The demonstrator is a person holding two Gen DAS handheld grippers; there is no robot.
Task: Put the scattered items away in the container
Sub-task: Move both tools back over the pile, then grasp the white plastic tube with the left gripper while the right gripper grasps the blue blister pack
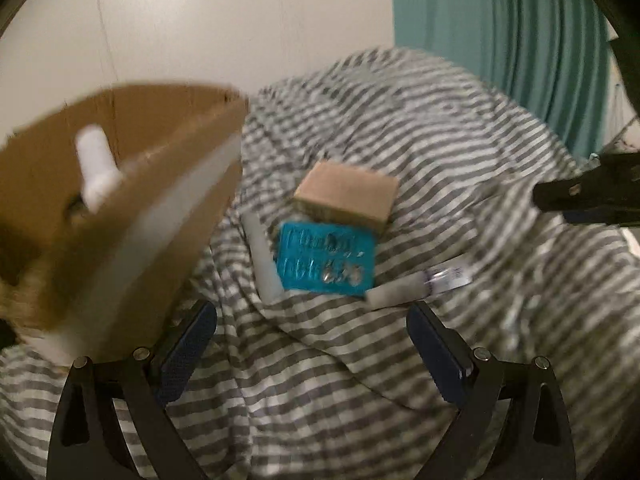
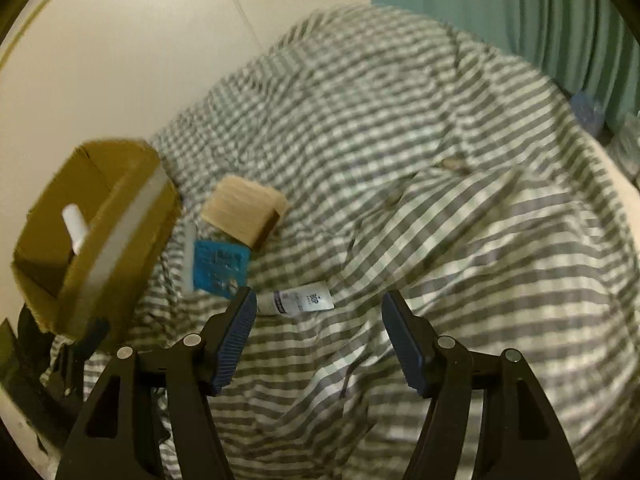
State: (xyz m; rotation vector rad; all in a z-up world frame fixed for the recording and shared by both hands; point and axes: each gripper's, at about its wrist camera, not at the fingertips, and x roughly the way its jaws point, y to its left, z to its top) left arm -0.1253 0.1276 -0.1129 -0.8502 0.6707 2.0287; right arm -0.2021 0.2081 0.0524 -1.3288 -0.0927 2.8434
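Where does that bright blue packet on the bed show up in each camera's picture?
Left wrist view: the blue packet lies near the centre, just below the small tan box.
Right wrist view: the packet sits left of centre, above the left fingertip.
Shared landmark: the cardboard container to its left.

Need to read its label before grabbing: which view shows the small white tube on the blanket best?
The right wrist view: the white tube lies near centre with its label legible. In the left wrist view the same tube is blurred and its print unreadable.

Open cardboard box (image 1: 132,216); blue packet (image 1: 326,262) beside
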